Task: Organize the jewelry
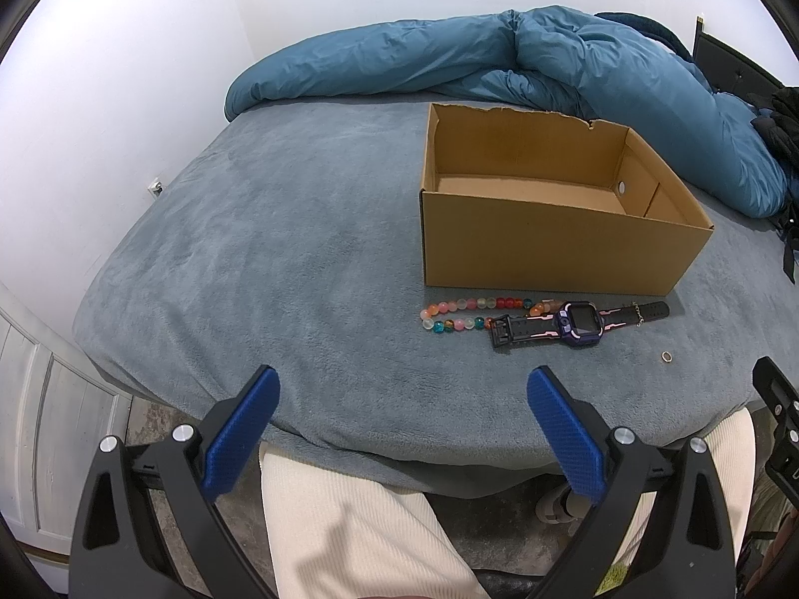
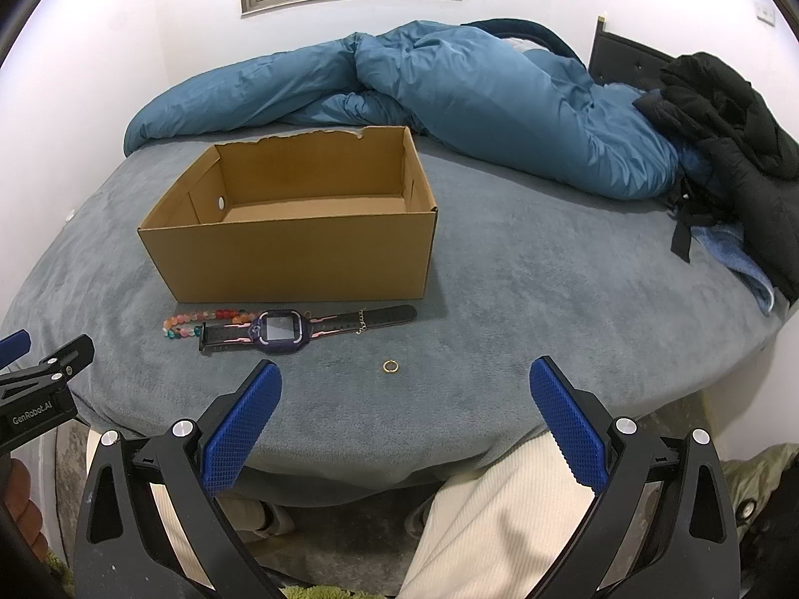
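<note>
An open, empty cardboard box (image 1: 549,249) (image 2: 299,259) stands on the grey bed. In front of it lie a coloured bead bracelet (image 1: 459,313) (image 2: 199,323), a purple and black watch (image 1: 579,322) (image 2: 299,329) with a thin gold chain (image 2: 360,325) by its strap, and a small gold ring (image 1: 666,357) (image 2: 390,366). My left gripper (image 1: 402,384) is open and empty, held back at the bed's near edge. My right gripper (image 2: 404,379) is open and empty, with the ring just beyond and between its fingers.
A blue duvet (image 1: 499,55) (image 2: 449,100) is heaped along the far side of the bed. Black clothing (image 2: 724,115) lies at the far right. The person's cream trousers (image 1: 349,524) show below the bed edge. A white wall is on the left.
</note>
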A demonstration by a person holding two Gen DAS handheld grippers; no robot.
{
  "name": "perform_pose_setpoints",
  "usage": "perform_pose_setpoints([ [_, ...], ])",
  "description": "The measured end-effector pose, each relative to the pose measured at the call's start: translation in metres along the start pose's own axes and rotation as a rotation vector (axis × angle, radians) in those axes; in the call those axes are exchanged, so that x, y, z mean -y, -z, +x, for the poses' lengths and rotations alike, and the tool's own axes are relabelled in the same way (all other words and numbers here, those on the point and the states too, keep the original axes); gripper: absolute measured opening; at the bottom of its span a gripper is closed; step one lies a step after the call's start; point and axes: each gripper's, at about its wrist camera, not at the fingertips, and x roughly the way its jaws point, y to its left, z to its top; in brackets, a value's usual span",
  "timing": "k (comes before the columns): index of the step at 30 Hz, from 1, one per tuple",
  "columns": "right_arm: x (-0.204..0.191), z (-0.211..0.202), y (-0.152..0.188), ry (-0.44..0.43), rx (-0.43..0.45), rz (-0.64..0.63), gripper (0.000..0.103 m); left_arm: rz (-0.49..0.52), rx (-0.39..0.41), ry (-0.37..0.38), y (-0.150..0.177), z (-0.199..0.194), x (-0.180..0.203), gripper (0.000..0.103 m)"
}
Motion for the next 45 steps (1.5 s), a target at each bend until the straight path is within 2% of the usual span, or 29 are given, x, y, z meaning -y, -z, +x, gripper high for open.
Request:
perform_pose_setpoints([
  [23,0.003,0.011,0.001,-0.001,-0.009,0.007,0.095,0.003,-0.002,-0.004,-0.002,0.002,0.002,0.097],
  [36,0.008,0.037,0.000,-0.028,-0.057,0.024,0.095,0.000,-0.039,0.015,-0.005,0.033,-0.001,0.097],
  [40,0.007,0.050,0.000,-0.042,-0.067,0.024,0.095,0.010,-0.041,0.072,-0.007,0.043,0.000,0.097],
  [43,0.009,0.061,-0.003,-0.054,-0.072,0.033,0.095,0.013,-0.015,0.159,-0.007,0.050,-0.002,0.097],
  [45,0.011,0.067,-0.006,-0.062,-0.067,0.037,0.094,0.011,-0.016,0.245,-0.008,0.056,-0.003,0.097],
])
